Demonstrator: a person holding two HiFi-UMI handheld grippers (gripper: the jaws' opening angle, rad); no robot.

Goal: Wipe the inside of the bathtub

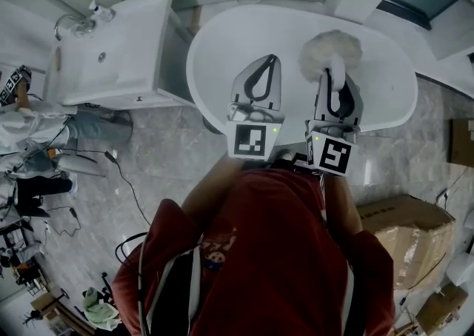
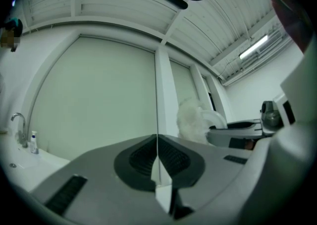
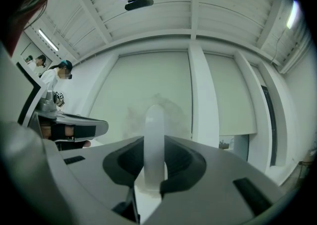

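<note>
Red-shirted person [image 1: 274, 253] at bathtub [image 1: 222, 53] rim: left gripper [image 1: 272, 61] closed, empty; right gripper [image 1: 337, 79] clamped on duster [image 1: 331, 49] handle, which could twist under wiping pressure.

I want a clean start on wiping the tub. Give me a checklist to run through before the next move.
1. Right claw shut on the fluffy white duster with a pale handle: ok.
2. Left claw shut, nothing in it: ok.
3. Duster head over the white oval bathtub in the head view: ok.
4. Duster aimed down into the tub: not ok; both claws point upward.
5. Tub inside wet or dry: cannot tell.
</note>
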